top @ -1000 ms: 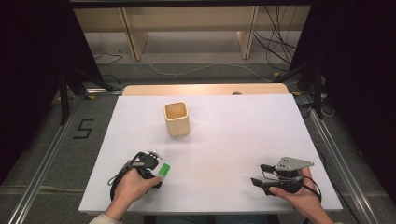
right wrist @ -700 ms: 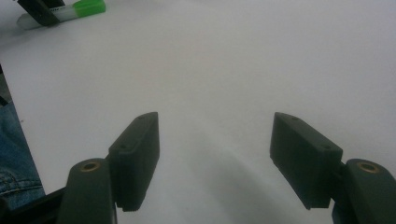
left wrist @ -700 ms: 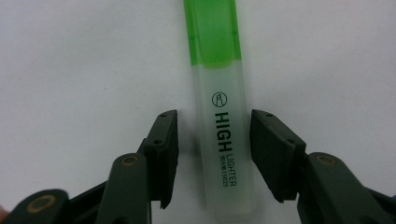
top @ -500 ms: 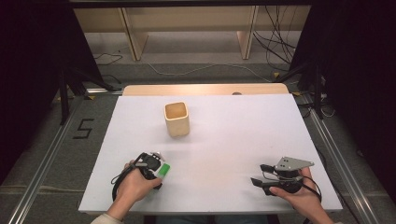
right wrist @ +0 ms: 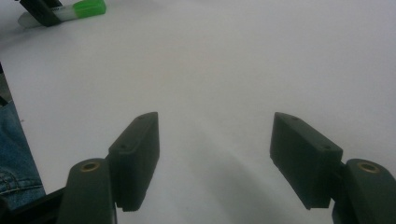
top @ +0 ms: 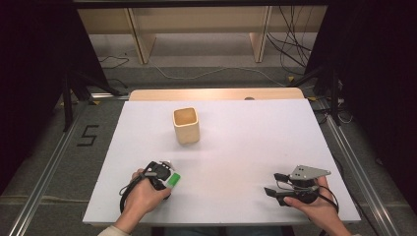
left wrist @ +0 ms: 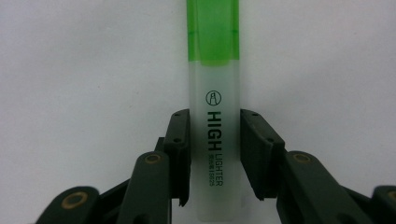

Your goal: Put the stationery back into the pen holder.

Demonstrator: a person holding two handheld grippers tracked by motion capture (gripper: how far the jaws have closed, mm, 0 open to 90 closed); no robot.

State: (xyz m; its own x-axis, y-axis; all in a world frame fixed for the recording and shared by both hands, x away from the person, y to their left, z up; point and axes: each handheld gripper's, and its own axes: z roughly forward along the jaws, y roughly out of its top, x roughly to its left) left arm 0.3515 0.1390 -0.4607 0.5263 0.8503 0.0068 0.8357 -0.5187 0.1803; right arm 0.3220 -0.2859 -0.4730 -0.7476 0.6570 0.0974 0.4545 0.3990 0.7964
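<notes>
High view: the translucent plastic highlighter with a green cap (top: pixel 172 179) lay on the white desk (top: pixel 236 142) at its near left, at the left tongs (top: pixel 166 173); the right tongs (top: pixel 271 184) rested well apart at the near right, and a square tan wooden cup (top: pixel 186 125) stood farther back.

Left gripper view: the highlighter's long axis ran straight away from the tongs, cap at the far end, its pale barrel between the black pads (left wrist: pixel 180 149). The jaws had just been closing and stood narrow, flush against the barrel's sides.

Right gripper view: the right tongs stood wide and held nothing; the highlighter lay far off at upper left.
</notes>
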